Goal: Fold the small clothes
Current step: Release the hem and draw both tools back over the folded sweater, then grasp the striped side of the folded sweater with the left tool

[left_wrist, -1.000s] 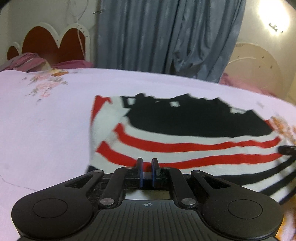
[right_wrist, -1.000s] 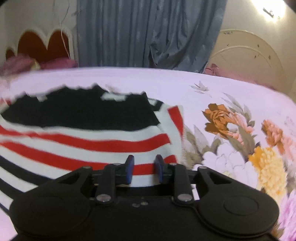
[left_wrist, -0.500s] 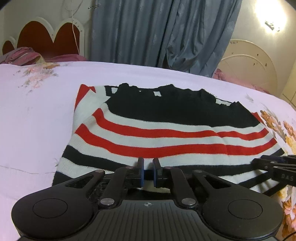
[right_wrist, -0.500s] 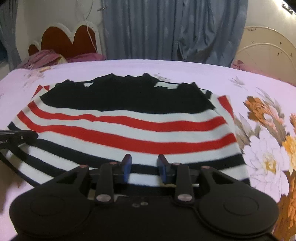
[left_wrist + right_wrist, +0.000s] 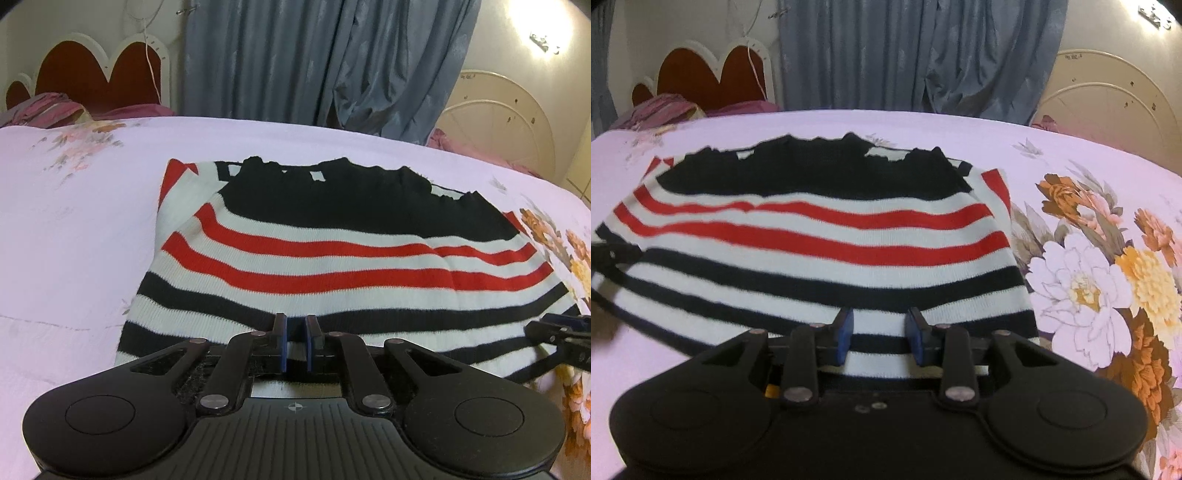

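Note:
A small knit sweater (image 5: 332,258), striped black, red and white with a black top band, lies flat on the bed, folded; it also shows in the right wrist view (image 5: 820,236). My left gripper (image 5: 295,332) sits over the sweater's near hem toward its left side, jaws a narrow gap apart with nothing visibly between them. My right gripper (image 5: 880,328) is open over the near hem toward the sweater's right side, its blue pads apart above the cloth. The right gripper's tip also shows in the left wrist view (image 5: 557,328) at the right edge.
The bed has a pale lilac sheet (image 5: 74,229) with a large flower print (image 5: 1108,280) to the sweater's right. A red heart-shaped headboard (image 5: 92,77), pink pillows (image 5: 44,110), blue curtains (image 5: 314,59) and a cream round headboard (image 5: 1108,96) stand behind.
Both grippers have pulled back toward the near hem, so the whole sweater now lies in view, flat and still. The right gripper's jaws have opened wider.

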`<move>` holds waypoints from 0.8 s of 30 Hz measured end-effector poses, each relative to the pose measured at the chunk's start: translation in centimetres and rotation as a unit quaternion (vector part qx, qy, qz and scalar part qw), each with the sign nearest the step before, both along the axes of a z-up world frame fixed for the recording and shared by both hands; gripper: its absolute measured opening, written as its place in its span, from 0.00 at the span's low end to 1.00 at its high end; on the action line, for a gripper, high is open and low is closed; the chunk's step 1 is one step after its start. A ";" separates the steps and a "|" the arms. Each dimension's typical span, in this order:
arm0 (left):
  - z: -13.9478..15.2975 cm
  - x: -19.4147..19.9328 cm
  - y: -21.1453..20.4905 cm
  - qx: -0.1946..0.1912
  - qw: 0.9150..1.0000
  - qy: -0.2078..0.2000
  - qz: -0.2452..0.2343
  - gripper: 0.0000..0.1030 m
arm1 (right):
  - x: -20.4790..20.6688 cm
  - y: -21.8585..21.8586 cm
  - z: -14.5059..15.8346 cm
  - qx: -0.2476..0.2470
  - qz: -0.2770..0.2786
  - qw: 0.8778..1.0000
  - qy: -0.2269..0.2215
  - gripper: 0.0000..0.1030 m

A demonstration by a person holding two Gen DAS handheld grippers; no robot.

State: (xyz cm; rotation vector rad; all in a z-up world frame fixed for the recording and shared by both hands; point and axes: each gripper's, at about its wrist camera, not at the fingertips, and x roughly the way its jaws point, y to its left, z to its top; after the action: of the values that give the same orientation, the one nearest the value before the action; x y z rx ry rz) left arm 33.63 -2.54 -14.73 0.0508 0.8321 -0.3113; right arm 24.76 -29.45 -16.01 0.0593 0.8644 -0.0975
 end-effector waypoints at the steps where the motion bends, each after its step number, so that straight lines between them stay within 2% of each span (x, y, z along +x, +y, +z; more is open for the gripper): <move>1: 0.1 -0.1 0.1 0.000 1.000 0.001 0.001 0.09 | -0.1 -0.1 0.3 0.008 -0.006 1.000 -0.001 0.30; 5: 0.5 -0.6 0.7 -0.011 1.000 0.014 0.008 0.10 | -0.6 -0.1 0.8 0.033 -0.020 0.999 -0.008 0.33; 6: 0.7 -0.8 1.0 -0.016 1.000 0.018 0.008 0.14 | -0.7 0.0 1.0 0.039 -0.019 0.999 -0.010 0.34; 8: 0.8 -1.1 1.6 -0.027 0.999 0.025 0.009 0.42 | -0.9 0.5 1.4 0.044 -0.012 0.999 -0.015 0.35; 9: 0.9 -1.4 1.9 -0.032 0.999 0.028 0.015 0.72 | -0.8 0.8 1.6 0.044 -0.008 0.999 -0.018 0.36; 10: 1.1 -1.8 2.3 -0.035 0.999 0.026 0.026 0.89 | -0.8 1.1 1.8 0.045 -0.005 0.999 -0.020 0.37; 12: 1.5 -2.4 3.1 -0.044 0.998 0.021 0.043 0.92 | -0.5 1.5 2.2 0.053 0.001 0.998 -0.027 0.38; 15: 1.0 -2.6 4.8 -0.082 0.992 0.058 0.072 0.92 | 0.1 2.2 2.9 0.064 0.008 0.997 -0.037 0.40; 17: 0.1 -2.7 6.3 -0.129 0.981 0.093 0.109 0.92 | 0.7 2.8 3.1 0.071 0.014 0.996 -0.042 0.43; 20: -1.7 -2.9 8.2 -0.205 0.957 0.131 0.160 0.92 | 1.8 3.7 3.0 0.076 0.023 0.996 -0.048 0.44; 21: -2.2 -2.7 8.6 -0.230 0.949 0.131 0.170 0.92 | 2.3 4.1 2.9 0.076 0.025 0.996 -0.049 0.44; 24: -3.2 -2.2 9.0 -0.276 0.936 0.115 0.187 0.92 | 3.6 4.8 2.5 0.083 0.033 0.995 -0.052 0.44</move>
State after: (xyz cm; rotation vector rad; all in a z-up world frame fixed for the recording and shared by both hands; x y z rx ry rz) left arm 31.48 6.43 -17.88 -0.6742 0.9403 -0.1827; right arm 28.40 -24.70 -13.52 0.1896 0.7685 0.0383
